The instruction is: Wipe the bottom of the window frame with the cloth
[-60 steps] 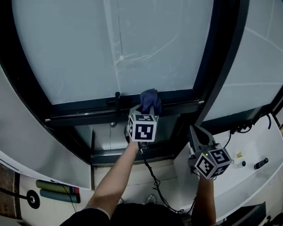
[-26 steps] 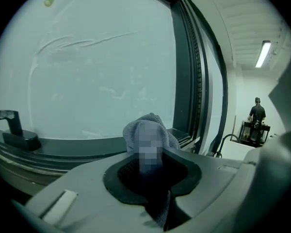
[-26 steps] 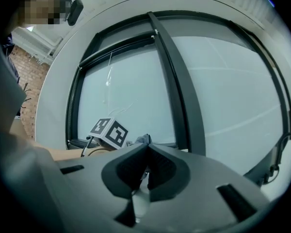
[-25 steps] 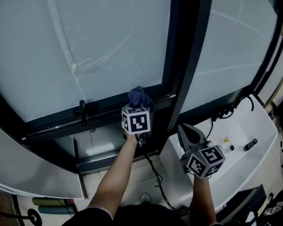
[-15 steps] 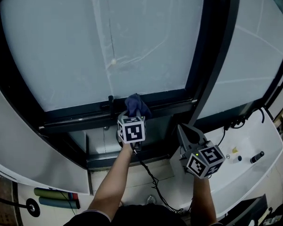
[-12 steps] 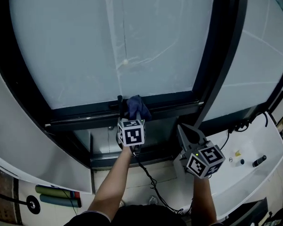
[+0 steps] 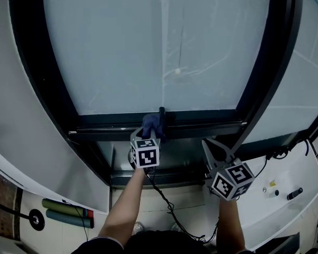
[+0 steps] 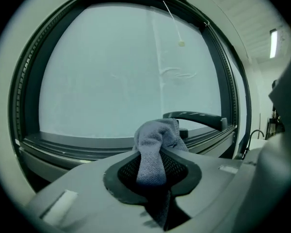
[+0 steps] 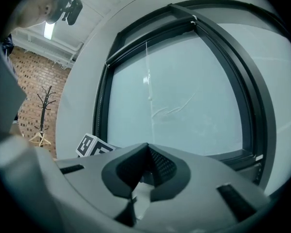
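Observation:
A dark blue cloth (image 7: 152, 125) is pressed on the black bottom rail of the window frame (image 7: 111, 123), right beside the window handle (image 7: 161, 115). My left gripper (image 7: 148, 136) is shut on the cloth. In the left gripper view the cloth (image 8: 157, 140) bunches out of the closed jaws of that gripper (image 8: 155, 164), with the bottom rail (image 8: 77, 147) and the handle (image 8: 194, 116) just beyond. My right gripper (image 7: 213, 146) hangs lower right, off the frame, shut and empty (image 9: 144, 171). The left gripper's marker cube (image 9: 92, 145) shows in the right gripper view.
A black vertical mullion (image 7: 262, 73) rises right of the cloth. A white counter (image 7: 286, 205) with small items lies at lower right. A black cable (image 7: 167, 205) trails down from the left gripper. Rolled mats (image 7: 63, 210) lie on the floor at left.
My left gripper has slid the cloth leftward along the bottom rail, from beside the mullion to the window handle. The right gripper has stayed low and shut.

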Demonstrator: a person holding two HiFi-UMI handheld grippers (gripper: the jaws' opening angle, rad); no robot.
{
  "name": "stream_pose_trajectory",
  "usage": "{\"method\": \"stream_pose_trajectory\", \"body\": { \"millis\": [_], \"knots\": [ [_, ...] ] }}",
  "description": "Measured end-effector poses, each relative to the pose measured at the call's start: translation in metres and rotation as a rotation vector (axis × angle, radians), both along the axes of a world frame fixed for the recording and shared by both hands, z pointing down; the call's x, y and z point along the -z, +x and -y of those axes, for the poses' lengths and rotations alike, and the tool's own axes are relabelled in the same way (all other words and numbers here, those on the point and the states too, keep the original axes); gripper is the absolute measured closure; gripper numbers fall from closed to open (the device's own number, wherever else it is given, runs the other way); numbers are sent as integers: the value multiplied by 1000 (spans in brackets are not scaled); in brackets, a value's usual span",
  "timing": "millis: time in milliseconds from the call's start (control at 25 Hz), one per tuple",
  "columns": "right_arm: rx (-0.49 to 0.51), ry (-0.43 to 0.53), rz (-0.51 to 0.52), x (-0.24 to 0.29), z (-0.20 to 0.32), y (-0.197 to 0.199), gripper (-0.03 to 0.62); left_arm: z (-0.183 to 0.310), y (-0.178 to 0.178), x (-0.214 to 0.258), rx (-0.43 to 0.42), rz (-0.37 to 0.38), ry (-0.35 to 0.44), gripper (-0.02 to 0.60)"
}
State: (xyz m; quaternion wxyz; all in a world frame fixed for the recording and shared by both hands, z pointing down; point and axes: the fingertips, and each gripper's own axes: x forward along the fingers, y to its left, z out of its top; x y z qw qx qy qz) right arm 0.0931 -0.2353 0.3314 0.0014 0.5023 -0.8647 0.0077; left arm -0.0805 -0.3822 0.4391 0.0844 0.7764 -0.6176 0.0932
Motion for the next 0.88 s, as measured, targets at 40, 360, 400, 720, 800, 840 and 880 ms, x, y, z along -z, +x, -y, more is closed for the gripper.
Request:
{"method": "stream_pose_trajectory", "body": {
  "millis": [40, 360, 400, 720, 800, 840, 880],
  "knots": [
    [10, 1, -3, 0, 1, -6, 592, 0, -13, 0, 18, -3, -4, 503],
    [99, 8, -9, 2, 9, -64, 592, -1, -127, -1, 162, 22, -31, 505],
    [109, 9, -10, 3, 10, -70, 592, -2, -143, -1, 185, 28, -34, 505],
    [154, 19, -7, 5, 15, -110, 592, -6, -256, -4, 342, 73, -69, 505],
    [161, 22, -7, 4, 16, -117, 592, -8, -279, -5, 379, 69, -87, 505],
    [162, 23, -6, 4, 16, -120, 592, -9, -290, -6, 396, 66, -96, 505],
    [163, 24, -4, 4, 17, -123, 592, -9, -299, -6, 408, 65, -102, 505]
  ]
}}
